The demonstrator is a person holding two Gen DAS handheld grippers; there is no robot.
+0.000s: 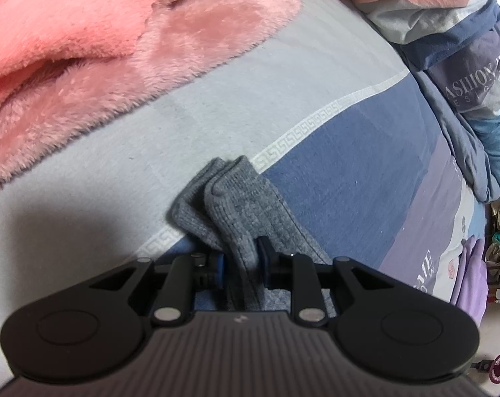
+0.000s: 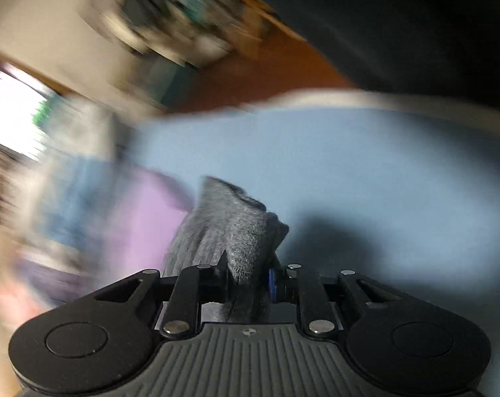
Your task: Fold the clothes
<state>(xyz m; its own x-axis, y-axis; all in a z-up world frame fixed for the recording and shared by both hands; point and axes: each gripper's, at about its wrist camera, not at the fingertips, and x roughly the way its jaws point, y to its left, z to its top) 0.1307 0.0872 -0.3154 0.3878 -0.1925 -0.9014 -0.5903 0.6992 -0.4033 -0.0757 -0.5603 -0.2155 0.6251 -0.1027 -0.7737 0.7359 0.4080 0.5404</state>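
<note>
Grey knit socks (image 1: 236,205), a pair laid together, lie on the bed (image 1: 332,172) by the patterned white stripe, w/ the left gripper (image 1: 240,261) jaws pinching the near end. Right gripper (image 2: 246,281) jaws also pinch grey knit (image 2: 230,228); right view v. blurred, so can't tell which end. Prob. light, soft, floppy, non-slip knit. Best to grip at cuff or toe through both layers, so they fold together.

The right wrist view is smeared by motion: the room (image 2: 170,33) behind is unreadable. The sock's (image 1: 246,218) lower end hides behind the left tool (image 1: 240,261). The quilt's (image 1: 475,76) lettering is cut off.
</note>
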